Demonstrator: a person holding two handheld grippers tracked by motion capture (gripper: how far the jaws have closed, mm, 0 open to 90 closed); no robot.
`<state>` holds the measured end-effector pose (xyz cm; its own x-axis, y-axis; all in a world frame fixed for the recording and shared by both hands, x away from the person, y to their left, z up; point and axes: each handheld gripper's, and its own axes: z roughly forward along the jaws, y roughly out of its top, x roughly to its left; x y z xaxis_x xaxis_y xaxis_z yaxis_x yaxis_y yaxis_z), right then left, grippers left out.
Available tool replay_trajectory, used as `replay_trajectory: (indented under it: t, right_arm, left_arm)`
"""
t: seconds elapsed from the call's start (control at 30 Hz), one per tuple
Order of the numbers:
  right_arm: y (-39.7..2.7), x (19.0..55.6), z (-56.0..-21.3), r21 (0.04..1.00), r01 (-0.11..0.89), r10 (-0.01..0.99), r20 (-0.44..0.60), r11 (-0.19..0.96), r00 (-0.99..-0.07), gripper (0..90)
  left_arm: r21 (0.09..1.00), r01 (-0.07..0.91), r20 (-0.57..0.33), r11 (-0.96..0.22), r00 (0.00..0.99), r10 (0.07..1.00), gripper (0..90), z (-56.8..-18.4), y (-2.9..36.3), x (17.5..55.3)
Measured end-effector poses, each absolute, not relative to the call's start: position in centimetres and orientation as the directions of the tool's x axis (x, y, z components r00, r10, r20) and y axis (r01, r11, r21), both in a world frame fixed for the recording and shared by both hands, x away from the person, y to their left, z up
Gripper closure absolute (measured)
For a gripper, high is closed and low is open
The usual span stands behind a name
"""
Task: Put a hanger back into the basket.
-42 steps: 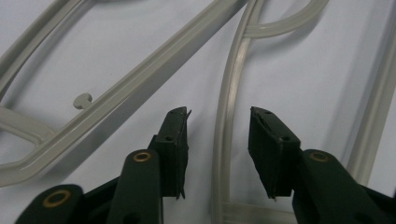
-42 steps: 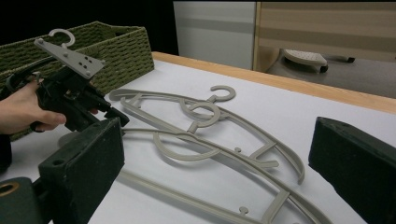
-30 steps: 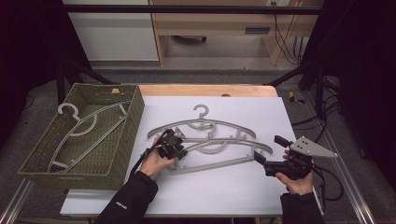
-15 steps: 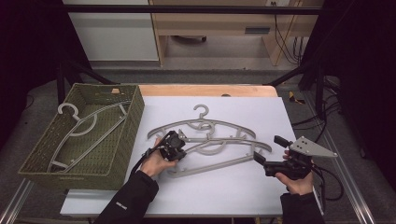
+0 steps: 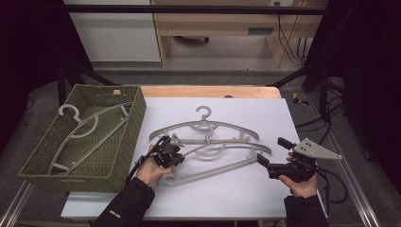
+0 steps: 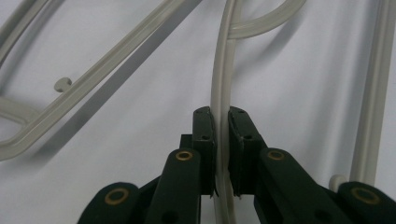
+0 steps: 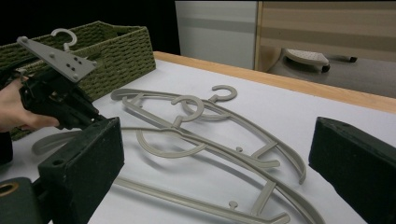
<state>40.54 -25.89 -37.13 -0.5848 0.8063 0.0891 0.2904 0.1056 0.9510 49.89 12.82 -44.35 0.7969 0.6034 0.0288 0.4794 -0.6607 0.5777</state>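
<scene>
I am working over a white table top point(image 5: 227, 198) with a wooden far edge, dark floor around it and pale cabinets beyond. A green woven basket point(image 5: 120, 156) sits on my left side of the table, and one grey hanger point(image 5: 85, 130) lies inside it. On the white surface a pile of grey hangers point(image 5: 208, 125) lies overlapped, their hooks toward the far edge.

My left gripper point(image 6: 222, 140) has its jaws drawn in on a thin curved bar of the nearest hanger point(image 6: 219, 84); the bar runs straight up between the two pads, with the left pad pressed to it and a sliver of gap at the right one. Another hanger's arm crosses ahead and to the left of the jaws.

My right gripper point(image 7: 215, 172) stands wide apart with nothing between its jaws. The hanger pile lies ahead of and between the two pads, well beyond their tips. Past the left jaw I see the other gripper and the hand holding it, just beside the basket.
</scene>
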Motion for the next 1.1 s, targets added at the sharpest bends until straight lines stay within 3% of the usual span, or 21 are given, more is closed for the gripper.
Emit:
replay_trajectory:
  t: [0.33, 1.1]
  right_arm:
    - [-25.9, 40.5, -37.1, 0.951, 0.290, 0.807, 0.087, 0.106, -0.584, 3.3]
    - [-26.0, 40.5, -37.2, 0.951, 0.289, 0.811, 0.082, 0.110, -0.579, 3.2]
  left_arm:
    - [0.653, 0.485, 0.014, -0.582, 0.760, 0.650, 82.4, -42.1, 14.3, 48.7]
    - [0.723, 0.455, 0.064, -0.520, 0.705, 0.706, 82.4, -36.2, 17.7, 46.0]
